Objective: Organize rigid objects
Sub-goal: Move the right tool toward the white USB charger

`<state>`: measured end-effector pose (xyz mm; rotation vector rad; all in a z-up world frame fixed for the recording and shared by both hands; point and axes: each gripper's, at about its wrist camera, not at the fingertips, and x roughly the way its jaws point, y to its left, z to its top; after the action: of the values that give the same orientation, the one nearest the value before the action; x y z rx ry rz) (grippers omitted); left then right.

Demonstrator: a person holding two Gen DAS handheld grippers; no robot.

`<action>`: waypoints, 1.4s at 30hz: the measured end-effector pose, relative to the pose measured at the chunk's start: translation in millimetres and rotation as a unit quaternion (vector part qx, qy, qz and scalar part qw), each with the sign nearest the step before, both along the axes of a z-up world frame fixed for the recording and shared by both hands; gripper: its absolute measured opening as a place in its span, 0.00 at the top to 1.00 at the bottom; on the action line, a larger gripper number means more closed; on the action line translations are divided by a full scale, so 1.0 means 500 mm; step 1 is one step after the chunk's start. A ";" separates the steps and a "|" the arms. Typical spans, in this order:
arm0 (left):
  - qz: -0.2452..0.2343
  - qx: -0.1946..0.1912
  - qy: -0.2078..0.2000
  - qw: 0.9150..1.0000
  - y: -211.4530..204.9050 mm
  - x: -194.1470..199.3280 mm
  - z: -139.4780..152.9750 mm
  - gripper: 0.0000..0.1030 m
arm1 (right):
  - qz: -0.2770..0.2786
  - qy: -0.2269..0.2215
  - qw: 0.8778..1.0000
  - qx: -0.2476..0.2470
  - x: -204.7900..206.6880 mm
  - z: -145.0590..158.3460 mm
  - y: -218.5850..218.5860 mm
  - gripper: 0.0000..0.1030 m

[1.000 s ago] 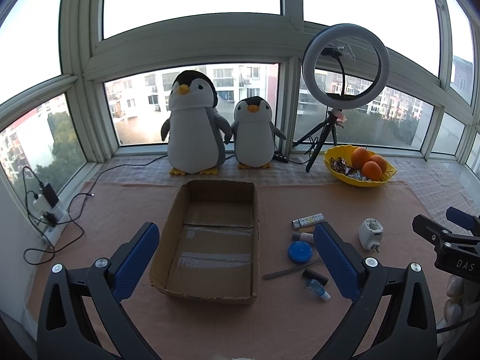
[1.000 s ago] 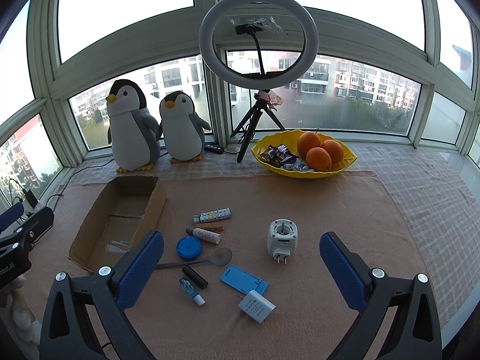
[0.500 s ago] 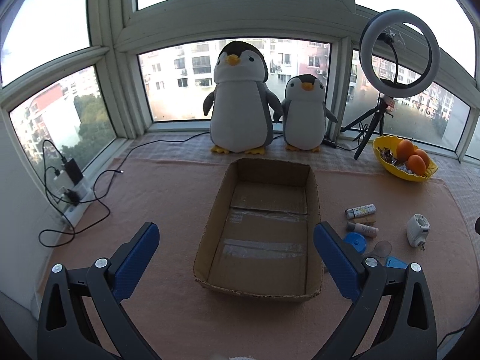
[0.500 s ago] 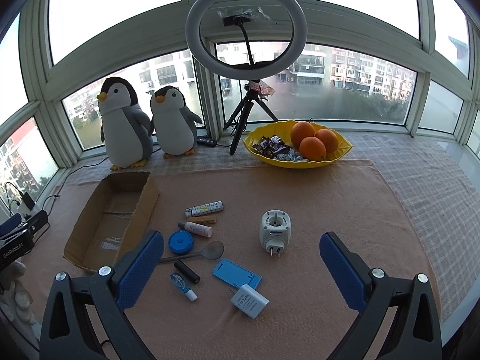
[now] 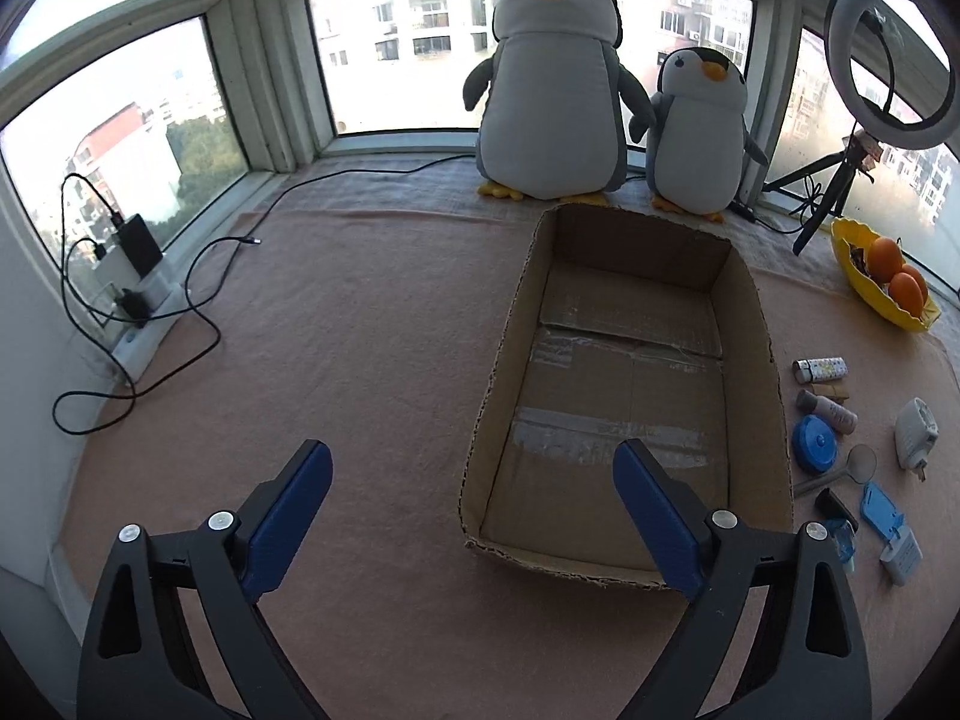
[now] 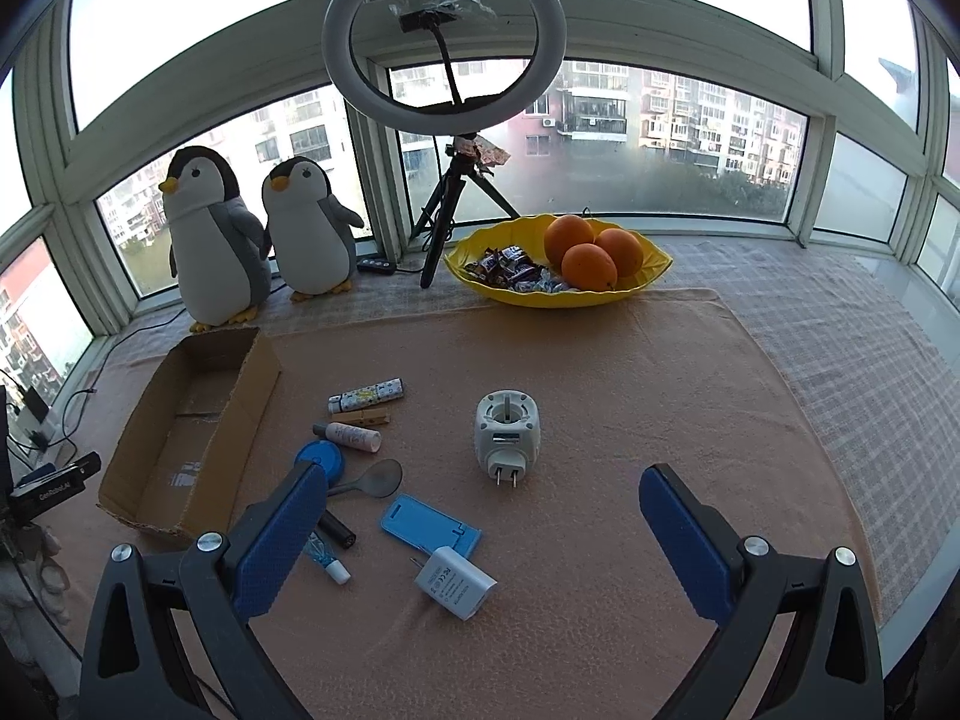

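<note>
An empty cardboard box (image 5: pixel 630 276) lies open on the pink mat; it also shows in the right wrist view (image 6: pixel 252 384). To its right lie several small items: a white plug adapter (image 6: pixel 507 435), a blue phone stand (image 6: pixel 429 525), a white charger (image 6: pixel 455 582), a grey spoon (image 6: pixel 375 480), a blue round lid (image 6: pixel 327 459), a patterned tube (image 6: pixel 366 395) and a small bottle (image 6: pixel 354 437). My left gripper (image 5: pixel 474 516) is open and empty, above the box's near left corner. My right gripper (image 6: pixel 483 540) is open and empty, above the charger and phone stand.
Two plush penguins (image 5: pixel 555 84) stand at the window behind the box. A ring light on a tripod (image 6: pixel 444 48) and a yellow bowl of oranges and sweets (image 6: pixel 558 267) stand at the back. Cables and a power strip (image 5: pixel 129 294) lie at the left edge.
My left gripper has swung left and moved closer, so the box now sits right of centre. My right gripper has moved forward, nearer the small items. Both stay open.
</note>
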<state>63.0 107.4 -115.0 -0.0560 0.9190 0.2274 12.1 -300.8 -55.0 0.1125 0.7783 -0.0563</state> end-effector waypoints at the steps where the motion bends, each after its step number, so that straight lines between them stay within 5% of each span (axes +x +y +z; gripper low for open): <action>1: 0.003 -0.001 0.007 1.000 0.001 0.006 -0.009 0.09 | -0.003 0.002 1.000 -0.003 -0.003 -0.005 -0.005 0.00; 10: 0.014 -0.018 0.049 0.999 0.020 0.042 -0.076 0.24 | -0.031 0.023 0.999 -0.012 -0.016 -0.049 -0.062 0.00; 20: 0.006 -0.021 0.070 0.997 0.017 0.056 -0.109 0.38 | 0.017 0.074 0.997 0.009 -0.007 -0.128 -0.061 0.00; 42: -0.005 -0.017 0.097 0.995 0.009 0.069 -0.144 0.37 | 0.123 0.112 0.986 -0.016 0.010 -0.173 0.022 0.01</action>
<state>97.7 112.0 -186.9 -0.0610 1.1171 0.2097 17.2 -289.9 -141.7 -0.0222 1.0105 0.1541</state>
